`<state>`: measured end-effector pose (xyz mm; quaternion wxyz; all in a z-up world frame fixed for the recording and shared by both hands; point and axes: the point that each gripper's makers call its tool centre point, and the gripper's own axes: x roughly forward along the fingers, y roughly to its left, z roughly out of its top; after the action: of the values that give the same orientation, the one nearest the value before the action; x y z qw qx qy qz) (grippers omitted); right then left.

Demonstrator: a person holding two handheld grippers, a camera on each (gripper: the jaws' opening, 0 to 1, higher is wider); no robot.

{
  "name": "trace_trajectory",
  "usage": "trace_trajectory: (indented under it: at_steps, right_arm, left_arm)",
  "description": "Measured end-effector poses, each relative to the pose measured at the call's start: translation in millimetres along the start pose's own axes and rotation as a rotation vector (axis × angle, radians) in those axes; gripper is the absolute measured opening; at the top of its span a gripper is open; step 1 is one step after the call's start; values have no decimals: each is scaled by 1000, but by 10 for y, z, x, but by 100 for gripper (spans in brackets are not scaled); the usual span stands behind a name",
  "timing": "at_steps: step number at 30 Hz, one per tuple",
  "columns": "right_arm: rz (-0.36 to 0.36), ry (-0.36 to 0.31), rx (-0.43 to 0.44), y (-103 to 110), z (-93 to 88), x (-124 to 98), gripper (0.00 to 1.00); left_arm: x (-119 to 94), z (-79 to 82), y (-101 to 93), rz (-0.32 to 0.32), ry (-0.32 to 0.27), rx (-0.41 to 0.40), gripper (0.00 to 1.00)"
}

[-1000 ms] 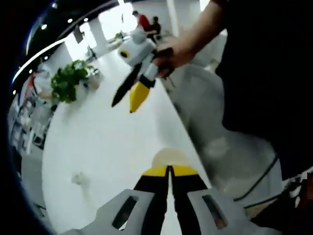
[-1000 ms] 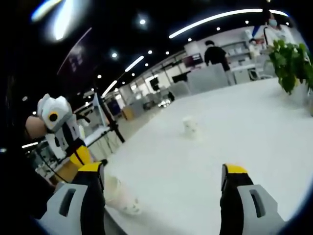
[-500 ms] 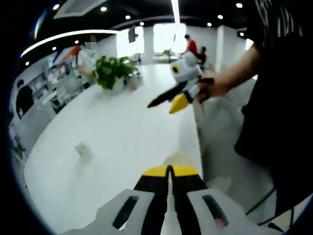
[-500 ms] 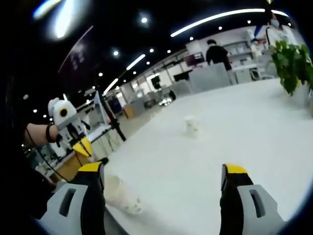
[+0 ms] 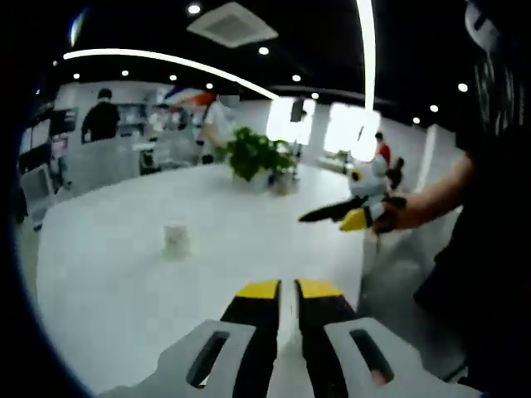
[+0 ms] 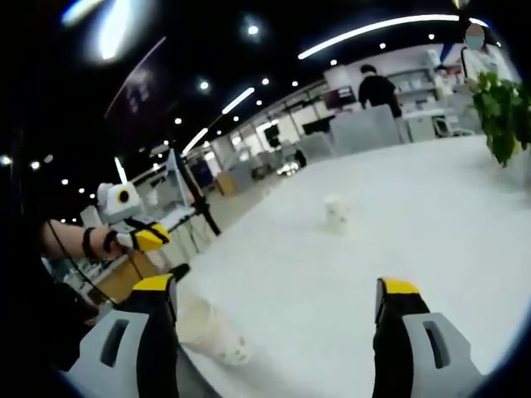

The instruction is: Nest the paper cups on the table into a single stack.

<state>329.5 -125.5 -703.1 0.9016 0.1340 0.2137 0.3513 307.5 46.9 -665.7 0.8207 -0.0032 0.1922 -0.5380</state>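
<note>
So there's a big white table (image 5: 124, 282) and the cups are pretty spread out on it. One small white paper cup (image 5: 175, 240) stands upright out in the open part of the table, well ahead of the left gripper (image 5: 280, 290); in the right gripper view that same upright cup (image 6: 336, 212) sits far out past the jaws, looks plain white and a bit blurry, too small to make out any print. Another cup (image 6: 207, 330) is lying tipped on its side near the table's edge, just inside the left jaw of the right gripper (image 6: 278, 298), pale cream-white with the rim end pointing toward the middle of the view; can't really tell if the jaw touches it. The right gripper's yellow-tipped jaws stand wide apart with nothing between them. The left gripper's jaws are nearly together, only a thin gap between the yellow tips, and nothing is pinched there. In the left gripper view the other gripper hangs in the air over the table's far right edge, held in a person's hand (image 5: 398, 215). A leafy green plant (image 5: 257, 157) sits at the far end of the table, and there are people (image 5: 104, 120) standing around in the bright office behind.
</note>
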Motion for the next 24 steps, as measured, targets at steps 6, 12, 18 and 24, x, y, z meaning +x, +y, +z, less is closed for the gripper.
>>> trace_trajectory:
  at_steps: [6, 12, 18, 24]
  right_arm:
    - [2, -3, 0, 7, 18, 12, 98]
    - [4, 3, 1, 12, 10, 9, 98]
    - [1, 5, 1, -3, -12, 4, 98]
    - [5, 1, 4, 17, -8, 22, 98]
  left_arm:
    - [2, 15, 113, 79, -45, -53, 56]
    - [-16, 33, 216, 126, -93, -82, 83]
    - [-74, 73, 283, 151, -125, -134, 100]
    - [-126, 29, 329, 165, -116, -111, 100]
